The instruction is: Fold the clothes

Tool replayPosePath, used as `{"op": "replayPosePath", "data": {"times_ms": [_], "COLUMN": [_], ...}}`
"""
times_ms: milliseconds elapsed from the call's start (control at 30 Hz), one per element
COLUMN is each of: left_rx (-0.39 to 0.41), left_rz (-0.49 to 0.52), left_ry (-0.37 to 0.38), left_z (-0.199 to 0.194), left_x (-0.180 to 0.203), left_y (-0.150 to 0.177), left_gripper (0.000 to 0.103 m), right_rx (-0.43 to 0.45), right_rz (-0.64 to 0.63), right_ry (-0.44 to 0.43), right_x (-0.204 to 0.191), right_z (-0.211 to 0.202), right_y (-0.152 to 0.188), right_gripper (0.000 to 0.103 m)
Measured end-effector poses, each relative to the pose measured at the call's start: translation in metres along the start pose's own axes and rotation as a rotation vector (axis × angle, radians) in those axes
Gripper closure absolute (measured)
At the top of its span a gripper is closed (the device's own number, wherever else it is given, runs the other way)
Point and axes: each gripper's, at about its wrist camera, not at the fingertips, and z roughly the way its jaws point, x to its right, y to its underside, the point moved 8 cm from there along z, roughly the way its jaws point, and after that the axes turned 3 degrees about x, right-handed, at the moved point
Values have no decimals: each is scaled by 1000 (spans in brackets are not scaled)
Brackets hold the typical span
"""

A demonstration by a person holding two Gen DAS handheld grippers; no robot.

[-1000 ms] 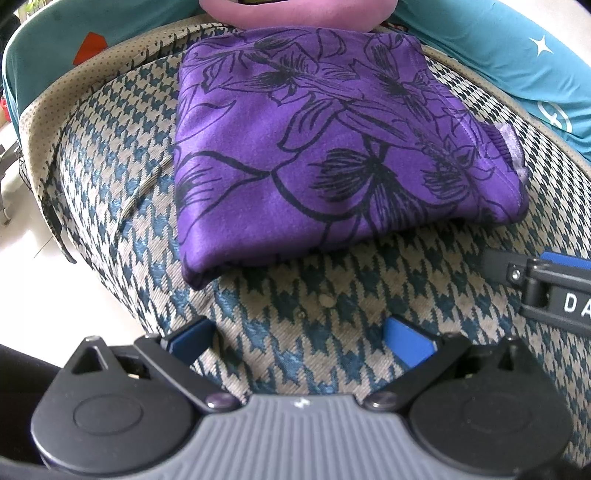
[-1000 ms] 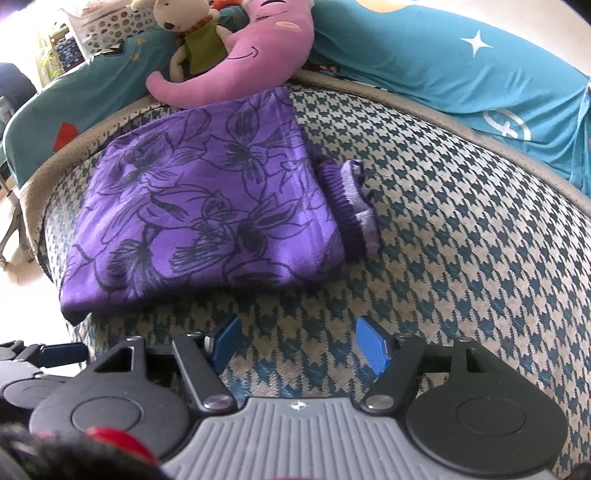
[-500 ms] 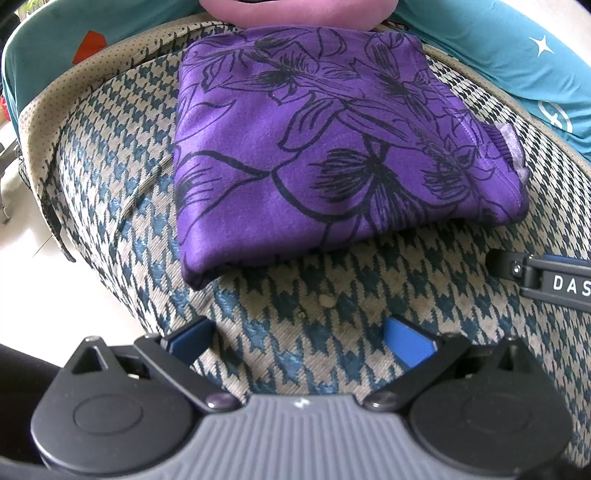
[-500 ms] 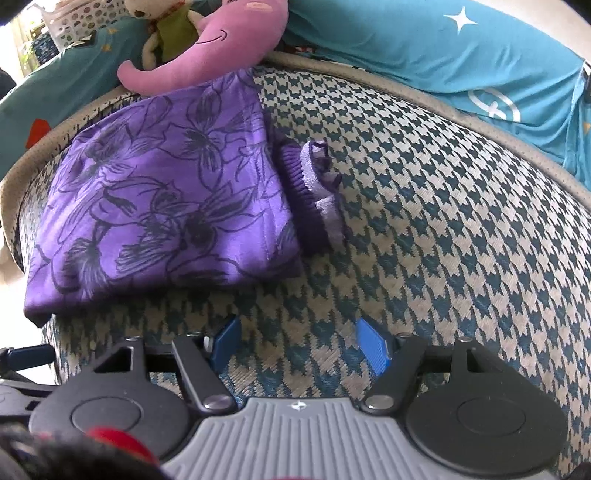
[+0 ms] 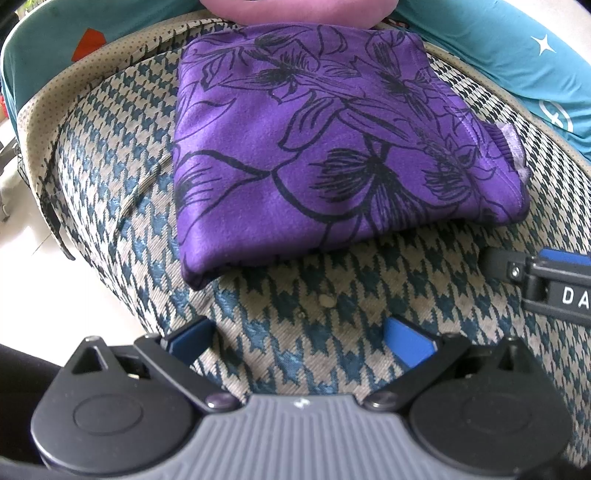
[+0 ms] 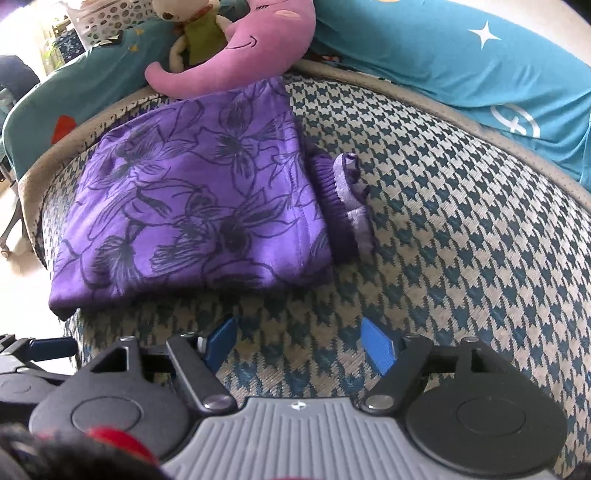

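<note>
A purple garment with black flower outlines [image 5: 325, 147] lies folded into a flat rectangle on a houndstooth cushion [image 5: 332, 317]. Its ribbed cuff [image 6: 347, 199] sticks out at the right side of the fold. My left gripper [image 5: 299, 339] hovers open just in front of the garment's near edge, with nothing between its blue pads. The right gripper [image 6: 299, 343] is open too, empty, a short way before the garment's near right corner. Part of the right gripper [image 5: 546, 280] shows at the right edge of the left wrist view.
A pink plush toy [image 6: 236, 59] and a small stuffed animal [image 6: 195, 33] rest at the cushion's far edge. Teal bedding with white stars [image 6: 461, 55] lies behind and to the right. The cushion's left edge [image 5: 44, 155] drops to a pale floor.
The left gripper has held still. The right gripper swung right and then back left, so the garment again sits further right in its view. Both stayed open.
</note>
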Motion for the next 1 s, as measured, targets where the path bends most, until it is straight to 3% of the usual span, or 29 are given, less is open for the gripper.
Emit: {"op": "replayPosePath", "data": {"times_ms": [1000], "left_rx": [-6], "left_rz": [-6], "left_ry": [-6], "left_z": [-1], "left_x": [3], "left_y": [0], "left_gripper": [0], "right_rx": [-19], "right_rz": [1], "right_ry": [-4], "right_x": [1], "right_z": [4], "right_y": [5], "right_gripper": [28]}}
